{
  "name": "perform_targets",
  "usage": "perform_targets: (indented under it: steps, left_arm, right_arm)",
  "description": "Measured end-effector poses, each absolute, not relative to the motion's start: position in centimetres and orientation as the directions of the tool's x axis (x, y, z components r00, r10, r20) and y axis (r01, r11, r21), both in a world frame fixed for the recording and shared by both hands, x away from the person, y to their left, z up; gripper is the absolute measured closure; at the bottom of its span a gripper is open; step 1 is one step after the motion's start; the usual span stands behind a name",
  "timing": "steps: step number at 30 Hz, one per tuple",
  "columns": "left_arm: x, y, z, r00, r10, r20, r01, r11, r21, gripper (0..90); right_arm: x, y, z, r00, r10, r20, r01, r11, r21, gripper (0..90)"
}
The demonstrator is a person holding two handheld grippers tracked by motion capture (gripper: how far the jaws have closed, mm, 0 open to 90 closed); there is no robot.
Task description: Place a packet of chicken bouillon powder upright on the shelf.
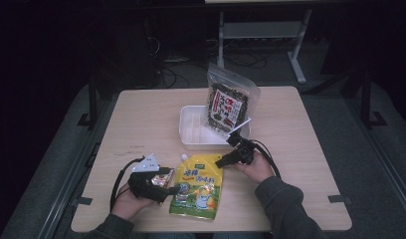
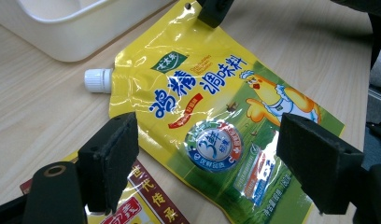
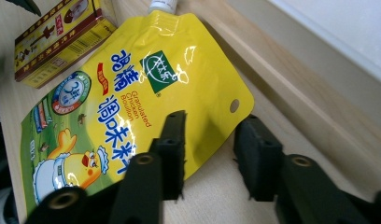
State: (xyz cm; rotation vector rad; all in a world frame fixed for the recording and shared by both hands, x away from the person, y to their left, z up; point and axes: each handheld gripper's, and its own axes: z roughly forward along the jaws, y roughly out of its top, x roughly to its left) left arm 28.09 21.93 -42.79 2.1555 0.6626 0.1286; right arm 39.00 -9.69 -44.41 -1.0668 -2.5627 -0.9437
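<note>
Light wooden desk (image 1: 300, 149) in a dark room, seen from above, a person's forearms entering from the bottom edge.

Yellow spouted pouch (image 1: 197, 186) of chicken bouillon lying flat near the front of the desk, between the two hands, white cap (image 2: 98, 80) pointing toward a white plastic bin (image 1: 190, 130). Printed on the pouch: a cartoon chick, blue lettering, a round blue badge.

Right hand-held gripper (image 1: 226, 160) lowered at the pouch's upper right corner, beside the small hang hole (image 3: 234, 105). Jaws partly closed, straddling that corner edge: one jaw over the yellow film, the other over bare wood just beyond it. Cannot tell whether the pads press on the pouch yet; a gap appears between them in the right gripper view.

Left hand-held gripper (image 1: 167, 190) resting low at the pouch's left edge, jaws wide apart, nothing clamped. Seen from its own camera, the pouch lies beyond and between the two black pads (image 2: 109, 158).

Small red-and-gold box (image 3: 58, 37) lying just beside the pouch's left side, close under the left hand-held gripper.

Clear bag of dark dried food (image 1: 228, 102) standing propped in the white bin behind the pouch.
</note>
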Motion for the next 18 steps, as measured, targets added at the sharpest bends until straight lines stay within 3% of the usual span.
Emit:
perform_targets:
  steps: [8, 18]
  left_arm:
    - [28.1, 22.0, -42.8, 0.852, 0.504, -0.140, 0.416, -0.492, 0.765, 20.4]
    - [28.1, 21.8, -42.9, 0.850, 0.505, -0.149, 0.422, -0.486, 0.765, 20.2]
  right_arm:
    - [39.2, -9.9, -44.6, -0.703, 0.532, 0.471, 0.711, 0.520, 0.474, 88.3]
    - [38.4, -10.5, -43.1, -0.724, 0.507, 0.468, 0.690, 0.517, 0.507, 89.8]
